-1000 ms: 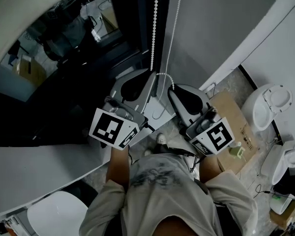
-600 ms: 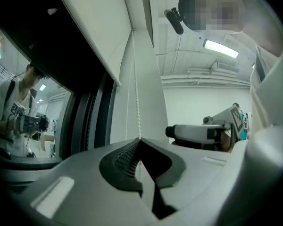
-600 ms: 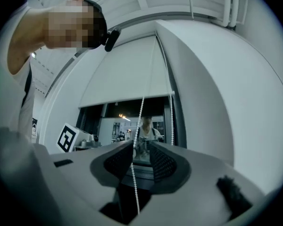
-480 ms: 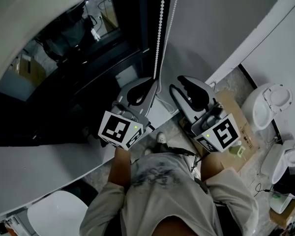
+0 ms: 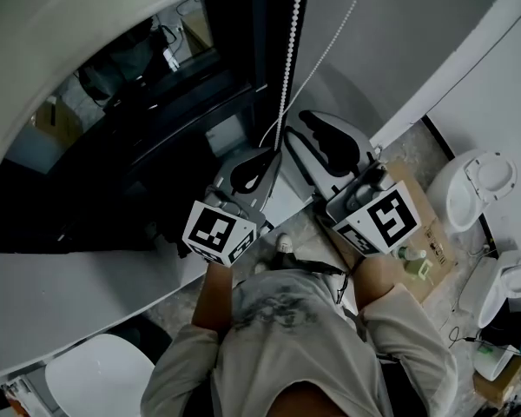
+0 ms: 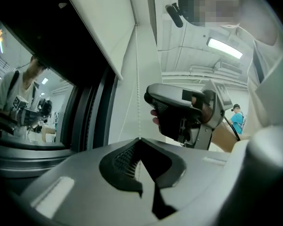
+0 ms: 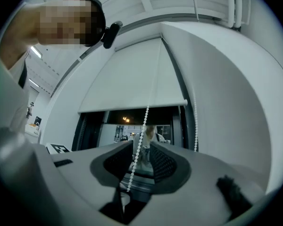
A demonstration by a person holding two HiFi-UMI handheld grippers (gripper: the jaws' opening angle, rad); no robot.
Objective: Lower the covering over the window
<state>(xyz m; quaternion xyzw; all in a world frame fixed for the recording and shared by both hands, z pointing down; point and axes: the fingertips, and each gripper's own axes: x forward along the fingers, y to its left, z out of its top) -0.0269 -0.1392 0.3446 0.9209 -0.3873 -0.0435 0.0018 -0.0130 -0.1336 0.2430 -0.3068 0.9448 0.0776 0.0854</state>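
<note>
The white roller blind (image 7: 132, 74) covers the upper window, its bottom rail (image 7: 132, 108) above dark glass. A white bead chain (image 5: 286, 68) hangs beside the frame. My left gripper (image 5: 273, 155) is shut on that chain (image 6: 137, 79), which runs straight up from its closed tips (image 6: 139, 139). My right gripper (image 5: 293, 125) stands a little higher. Its jaws have just been opening, and the chain (image 7: 140, 135) now hangs loose between its fingers (image 7: 165, 166). The chain's other strand (image 7: 195, 126) runs along the wall at the right.
The dark window (image 5: 139, 120) reflects the room and a person. A grey wall (image 5: 399, 50) is at the right. On the floor below are a cardboard sheet (image 5: 425, 233), white toilet bowls (image 5: 473, 185) and a white seat (image 5: 95, 376).
My right gripper has opened, let go of the chain and moved up along it. My left gripper has come down with the chain still in its grip.
</note>
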